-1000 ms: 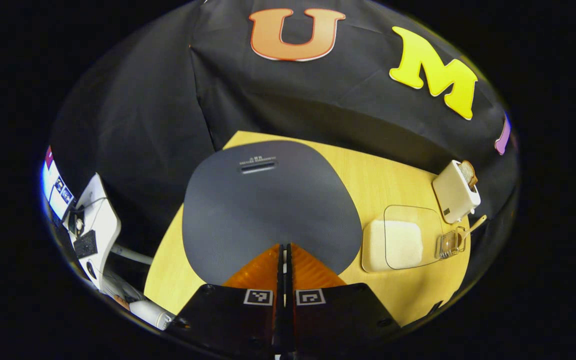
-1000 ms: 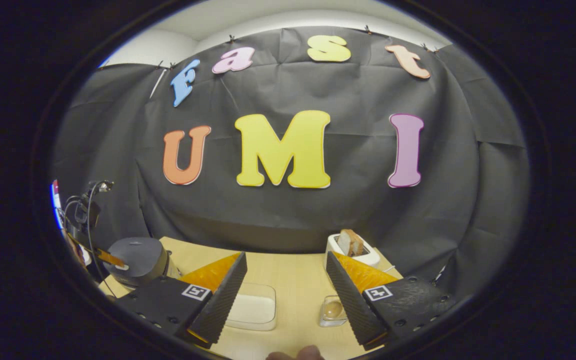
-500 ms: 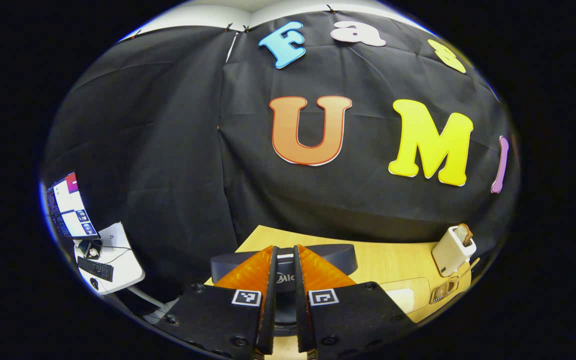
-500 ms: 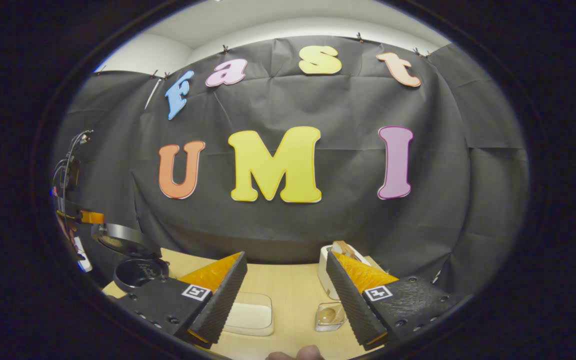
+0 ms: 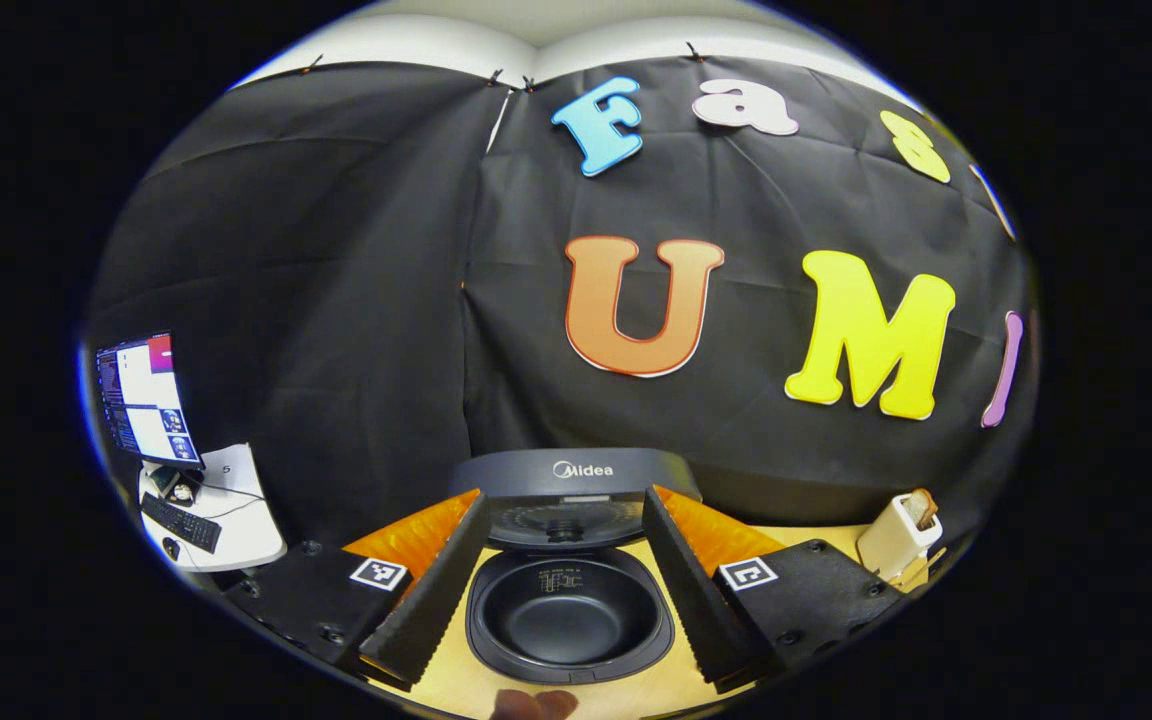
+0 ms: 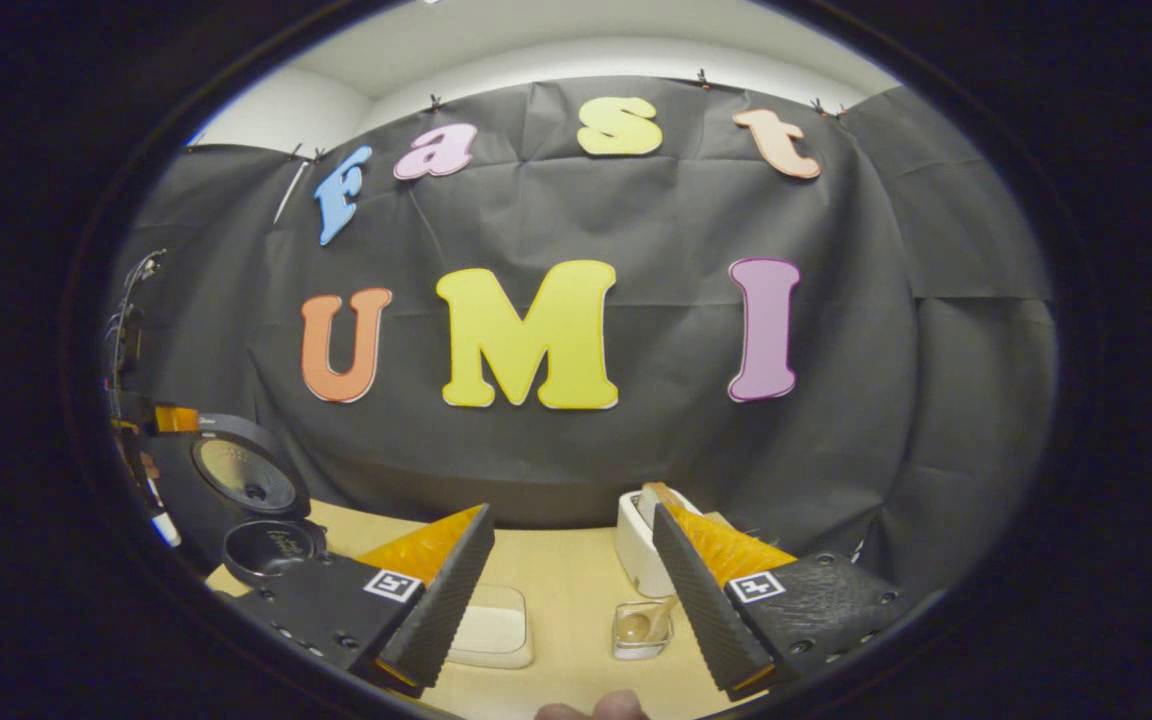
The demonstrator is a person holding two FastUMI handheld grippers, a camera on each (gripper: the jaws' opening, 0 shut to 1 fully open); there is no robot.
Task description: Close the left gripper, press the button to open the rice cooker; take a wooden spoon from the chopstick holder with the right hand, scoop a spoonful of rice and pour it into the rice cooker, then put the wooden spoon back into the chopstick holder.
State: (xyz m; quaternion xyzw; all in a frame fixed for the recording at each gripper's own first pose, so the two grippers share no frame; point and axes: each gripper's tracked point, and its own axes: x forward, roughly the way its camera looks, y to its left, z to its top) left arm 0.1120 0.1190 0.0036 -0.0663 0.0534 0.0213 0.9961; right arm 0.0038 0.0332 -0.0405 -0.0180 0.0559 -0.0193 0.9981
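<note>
Just in front of the rice cooker (image 5: 566, 600), whose lid stands up and whose dark pot sits empty, we hold the left gripper (image 5: 564, 580) with its fingers spread. To the cooker's right, the right gripper (image 6: 571, 590) is likewise spread and empty, with the chopstick holder (image 6: 641, 630) and its wooden spoon (image 6: 648, 618) just ahead, the rice container (image 6: 494, 628) between holder and cooker. We judge a careless pinch could tip the holder.
</note>
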